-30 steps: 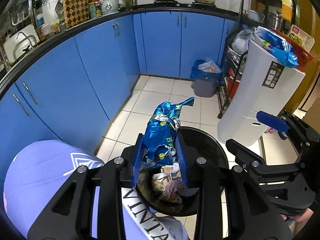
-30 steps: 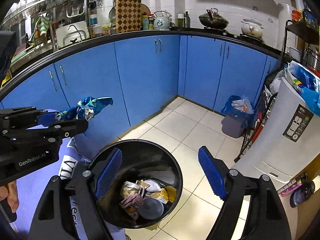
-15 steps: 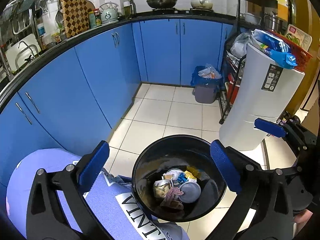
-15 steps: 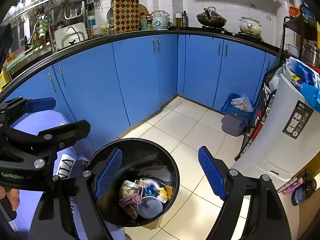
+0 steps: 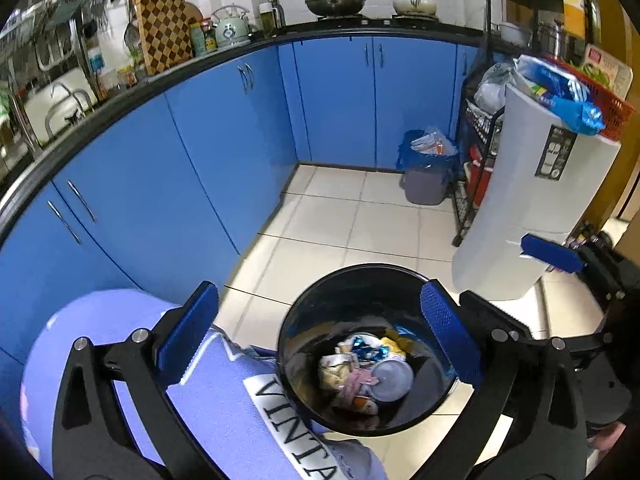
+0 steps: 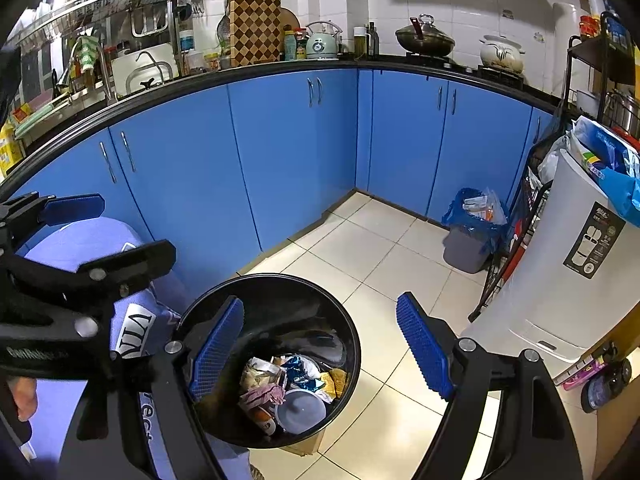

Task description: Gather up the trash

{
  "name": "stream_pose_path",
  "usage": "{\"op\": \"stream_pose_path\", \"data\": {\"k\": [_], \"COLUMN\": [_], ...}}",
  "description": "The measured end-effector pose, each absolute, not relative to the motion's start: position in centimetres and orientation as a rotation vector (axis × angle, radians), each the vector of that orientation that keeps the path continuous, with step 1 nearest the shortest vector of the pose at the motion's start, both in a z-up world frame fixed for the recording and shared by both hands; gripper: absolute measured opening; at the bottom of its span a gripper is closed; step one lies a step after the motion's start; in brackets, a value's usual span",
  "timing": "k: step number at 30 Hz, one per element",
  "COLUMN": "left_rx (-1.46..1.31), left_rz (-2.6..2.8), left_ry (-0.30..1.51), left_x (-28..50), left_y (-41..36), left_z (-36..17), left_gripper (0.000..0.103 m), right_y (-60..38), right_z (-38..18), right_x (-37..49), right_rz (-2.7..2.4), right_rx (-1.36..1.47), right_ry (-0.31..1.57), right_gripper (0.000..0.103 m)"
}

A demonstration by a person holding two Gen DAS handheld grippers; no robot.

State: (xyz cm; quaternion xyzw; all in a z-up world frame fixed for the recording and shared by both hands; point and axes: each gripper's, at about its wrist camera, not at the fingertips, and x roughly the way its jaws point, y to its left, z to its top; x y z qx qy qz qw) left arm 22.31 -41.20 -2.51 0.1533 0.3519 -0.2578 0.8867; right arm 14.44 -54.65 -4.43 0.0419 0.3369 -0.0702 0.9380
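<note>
Both tools, left tool (image 5: 320,344) and right tool (image 6: 320,344), stood open and empty above the black bin (image 5: 304,320); a careless swing could have tipped it.

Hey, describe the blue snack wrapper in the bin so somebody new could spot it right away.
Start at the round black bin on the tiled floor, beside the blue cupboards. Look down into its pile of trash. The snack wrapper is the crinkled, shiny blue and silver piece at the far side, behind the flat round grey lid.
</note>
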Motion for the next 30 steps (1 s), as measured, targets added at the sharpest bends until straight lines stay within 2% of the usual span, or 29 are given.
{"op": "stream_pose_path", "data": {"k": [8,30], "left_rx": [0.274,0.319], "left_rz": [-0.537,-0.561], "left_ry": [0.773,0.717], "left_x": [22.6,20.4], "left_y": [-40.9,-41.6], "left_z": [-2.3,-1.2], "left_gripper": [0.099,0.1], "right_y": [-54.8,-54.6], "right_z": [-4.5,-4.5], "right_x": [14.2,14.0], "right_rz": [-0.147,-0.14], "right_rx": [0.098,0.095], "right_ry": [0.692,0.693], "right_gripper": [0.077,0.077]}}
